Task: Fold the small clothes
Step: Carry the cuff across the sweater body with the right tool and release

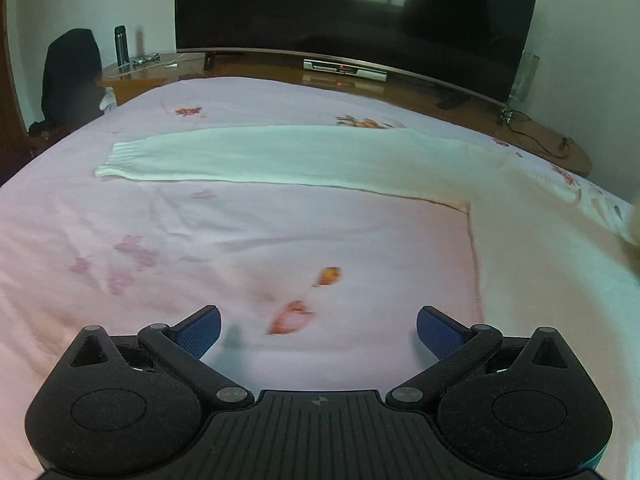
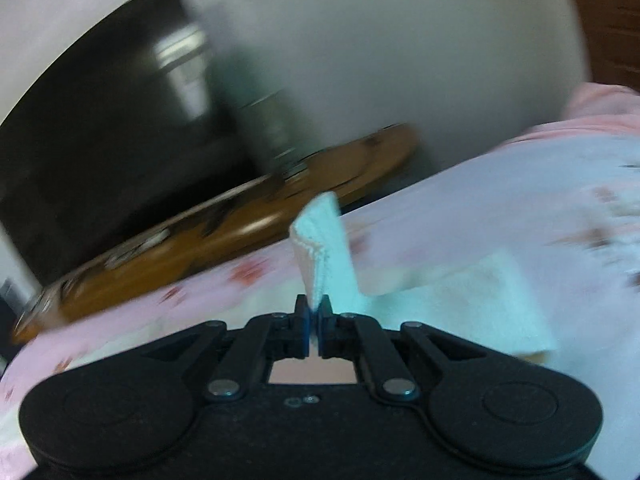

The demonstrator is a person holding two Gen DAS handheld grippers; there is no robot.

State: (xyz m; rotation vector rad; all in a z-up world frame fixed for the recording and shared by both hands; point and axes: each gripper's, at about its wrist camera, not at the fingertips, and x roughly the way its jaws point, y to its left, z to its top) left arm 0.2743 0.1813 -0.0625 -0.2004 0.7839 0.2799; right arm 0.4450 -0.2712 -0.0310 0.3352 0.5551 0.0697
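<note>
The left wrist view is sharp. The left gripper (image 1: 318,330) is spread wide and holds nothing; its blue pads (image 1: 199,332) hang over the pink sheet (image 1: 200,248). A white sweater (image 1: 532,260) lies flat on the sheet. Its body fills the right side of this view, and one sleeve (image 1: 248,158) extends straight to the left, ending in a ribbed cuff (image 1: 116,160). The sleeve and cuff appear in this view only.

The right wrist view is heavily blurred. The right gripper (image 2: 316,318) is clenched on a fold of the white sweater (image 2: 460,304). The pinched cuff edge (image 2: 320,240) stands upright above the closed jaws, lifted off the sheet (image 2: 480,208). The rest of the white fabric trails down and to the right onto the bed. This grasp is not visible from the left wrist.

The work surface is a bed covered by the pink sheet, which carries a printed flower pattern (image 1: 290,316). Beyond the bed stands a long wooden cabinet (image 1: 256,68). On it rest a large dark television (image 1: 356,12), a silver set-top box (image 1: 346,69) and a dark bottle (image 1: 121,46). A black chair (image 1: 70,76) stands at the far left. The walls are white.
</note>
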